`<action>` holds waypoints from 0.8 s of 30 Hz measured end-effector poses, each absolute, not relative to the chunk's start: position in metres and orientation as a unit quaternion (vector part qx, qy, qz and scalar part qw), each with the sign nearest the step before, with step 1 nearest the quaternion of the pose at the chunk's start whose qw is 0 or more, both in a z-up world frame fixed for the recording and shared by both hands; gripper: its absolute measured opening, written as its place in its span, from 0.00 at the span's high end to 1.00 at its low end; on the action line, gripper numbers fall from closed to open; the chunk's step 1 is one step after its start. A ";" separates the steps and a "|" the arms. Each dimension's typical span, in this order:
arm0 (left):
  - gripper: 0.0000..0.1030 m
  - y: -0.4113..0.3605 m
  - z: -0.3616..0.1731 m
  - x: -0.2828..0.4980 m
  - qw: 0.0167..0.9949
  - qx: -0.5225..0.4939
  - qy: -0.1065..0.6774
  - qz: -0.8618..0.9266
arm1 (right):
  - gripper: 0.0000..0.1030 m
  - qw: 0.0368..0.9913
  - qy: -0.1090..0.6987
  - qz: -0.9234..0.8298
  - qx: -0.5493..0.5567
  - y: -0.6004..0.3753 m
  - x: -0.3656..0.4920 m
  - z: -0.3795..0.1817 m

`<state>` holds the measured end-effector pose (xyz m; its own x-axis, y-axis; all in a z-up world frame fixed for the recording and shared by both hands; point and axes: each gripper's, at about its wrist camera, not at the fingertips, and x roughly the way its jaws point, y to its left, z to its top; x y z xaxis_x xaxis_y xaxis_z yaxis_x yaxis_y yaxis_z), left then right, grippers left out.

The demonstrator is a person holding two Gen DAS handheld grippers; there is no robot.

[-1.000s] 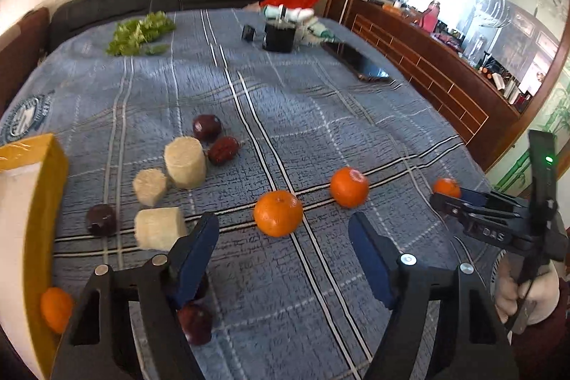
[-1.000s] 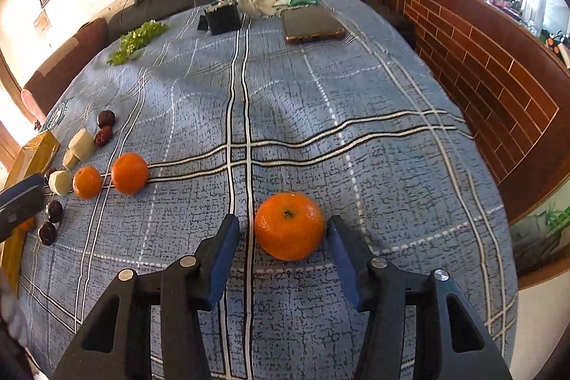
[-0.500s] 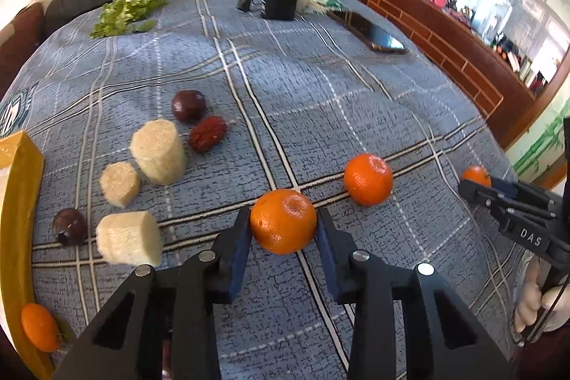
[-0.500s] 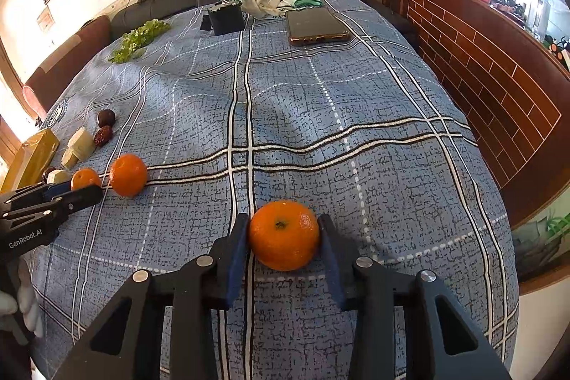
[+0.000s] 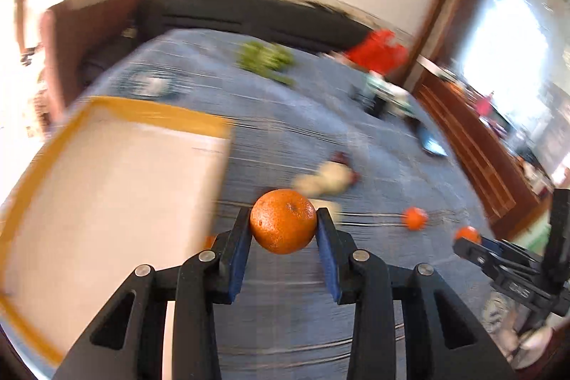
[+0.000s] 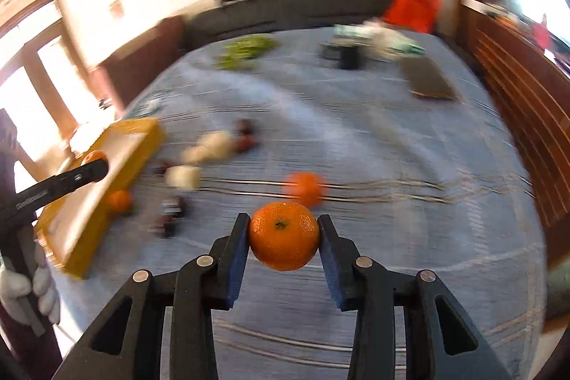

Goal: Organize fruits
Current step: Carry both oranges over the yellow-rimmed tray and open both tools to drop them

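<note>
My left gripper is shut on an orange and holds it above the blue tablecloth, just right of the yellow-rimmed tray. My right gripper is shut on a second orange, lifted over the cloth. A third orange lies on the cloth just beyond it and also shows in the left wrist view. Another orange lies beside the tray. The left gripper appears in the right wrist view over the tray. Both views are motion-blurred.
Pale cylinder pieces and dark red fruits lie left of centre. Green leaves, a black box, a phone and a red bag sit at the far side. A wooden cabinet runs along the right.
Both grippers have lifted their oranges off the cloth. The left one has swung left toward the tray; the right one has also swung left. Earlier, both closed on their oranges.
</note>
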<state>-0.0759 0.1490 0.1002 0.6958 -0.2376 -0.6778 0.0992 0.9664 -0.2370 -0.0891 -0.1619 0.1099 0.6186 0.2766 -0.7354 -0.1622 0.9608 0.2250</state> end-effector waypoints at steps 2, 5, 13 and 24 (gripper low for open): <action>0.66 0.179 0.103 -0.084 0.921 -0.096 0.373 -0.052 | 0.60 0.892 0.417 0.165 0.059 -0.124 -0.089 0.114; 0.66 0.228 0.100 -0.099 0.928 -0.092 0.361 0.027 | 0.59 0.873 0.422 0.240 0.048 -0.057 -0.084 0.118; 0.66 0.317 0.064 -0.113 0.906 -0.124 0.384 0.127 | 0.59 0.813 0.442 0.379 0.001 0.109 -0.079 0.099; 0.58 0.349 0.044 -0.113 0.898 -0.158 0.393 0.118 | 0.59 0.790 0.475 0.382 -0.064 0.185 -0.069 0.050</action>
<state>-0.1131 0.3486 0.0443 0.6641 0.0878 -0.7425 -0.3358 0.9223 -0.1913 -0.0691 0.1853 0.0498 0.2565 0.5427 -0.7998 -0.6635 0.7006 0.2626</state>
